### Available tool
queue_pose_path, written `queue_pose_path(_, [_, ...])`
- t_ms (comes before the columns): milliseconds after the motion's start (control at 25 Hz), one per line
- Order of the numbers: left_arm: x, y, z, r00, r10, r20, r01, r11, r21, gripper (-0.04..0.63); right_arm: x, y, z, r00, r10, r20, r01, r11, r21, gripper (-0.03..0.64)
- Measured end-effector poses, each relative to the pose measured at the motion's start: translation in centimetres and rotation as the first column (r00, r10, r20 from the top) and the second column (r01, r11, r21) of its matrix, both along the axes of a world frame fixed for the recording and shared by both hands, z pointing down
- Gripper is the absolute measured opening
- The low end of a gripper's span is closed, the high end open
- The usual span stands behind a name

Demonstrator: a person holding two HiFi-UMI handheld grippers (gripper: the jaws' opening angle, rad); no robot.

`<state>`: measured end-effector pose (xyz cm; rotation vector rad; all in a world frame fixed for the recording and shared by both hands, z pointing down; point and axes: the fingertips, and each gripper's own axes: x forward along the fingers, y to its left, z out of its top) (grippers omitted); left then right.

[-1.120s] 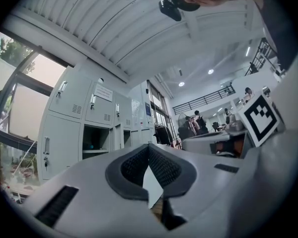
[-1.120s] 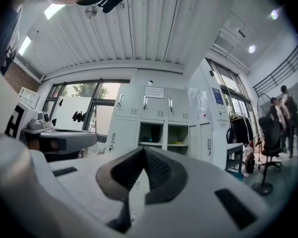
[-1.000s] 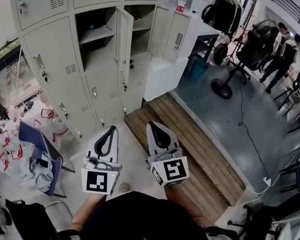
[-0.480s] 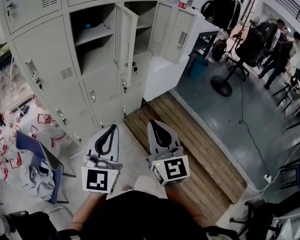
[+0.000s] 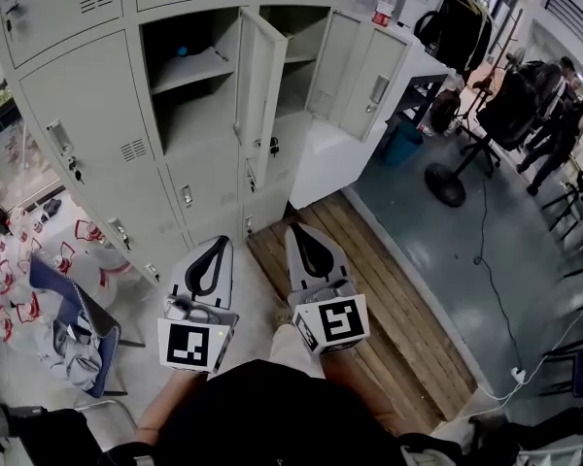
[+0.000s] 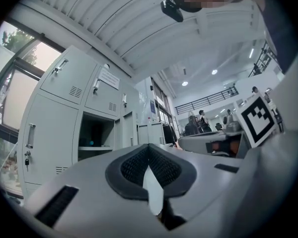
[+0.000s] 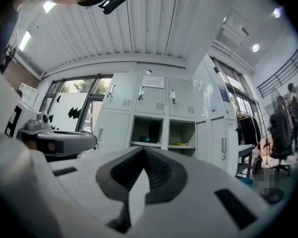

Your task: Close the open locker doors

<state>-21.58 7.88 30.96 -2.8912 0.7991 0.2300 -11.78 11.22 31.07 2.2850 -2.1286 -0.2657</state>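
The grey locker bank (image 5: 97, 95) has two open compartments side by side. The left one (image 5: 189, 76) has its door (image 5: 262, 76) swung out towards me. The right one (image 5: 306, 51) has its door (image 5: 377, 90), with a handle, standing open at the right. Both grippers hang side by side above the floor, short of the lockers and pointing at them. My left gripper (image 5: 217, 245) is shut and holds nothing; so is my right gripper (image 5: 299, 231). The left gripper view shows the left gripper (image 6: 149, 148) before the left compartment (image 6: 96, 133). Past my right gripper (image 7: 144, 150), both compartments (image 7: 148, 132) show.
A wooden platform (image 5: 369, 289) runs along the floor under my right gripper. A blue chair with clothes (image 5: 73, 318) stands at the left. A white cabinet (image 5: 330, 153), a blue bin (image 5: 403, 144), a fan stand (image 5: 447, 183) and people (image 5: 564, 115) are to the right.
Both grippers have moved forward together towards the lockers, which now look larger and nearer. The jaws stay shut and the doors have not moved.
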Motion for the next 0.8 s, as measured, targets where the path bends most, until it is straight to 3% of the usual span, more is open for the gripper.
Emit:
queue_pose_path(440, [7.1, -7.8, -2.3, 0.989, -0.146, -0.017, 0.146, 0.989, 0.004, 0.002, 7.5, -9.7, -2.1, 0.987, -0.158, -0.021, 0.158, 0.987, -0.006, 0.002])
queue_pose_path(800, [11.6, -11.8, -2.4, 0.963, -0.271, 0.004, 0.271, 0.963, 0.004, 0.002, 11.4, -15.3, -2.3, 0.946, -0.325, -0.006, 0.325, 0.946, -0.002, 0.002])
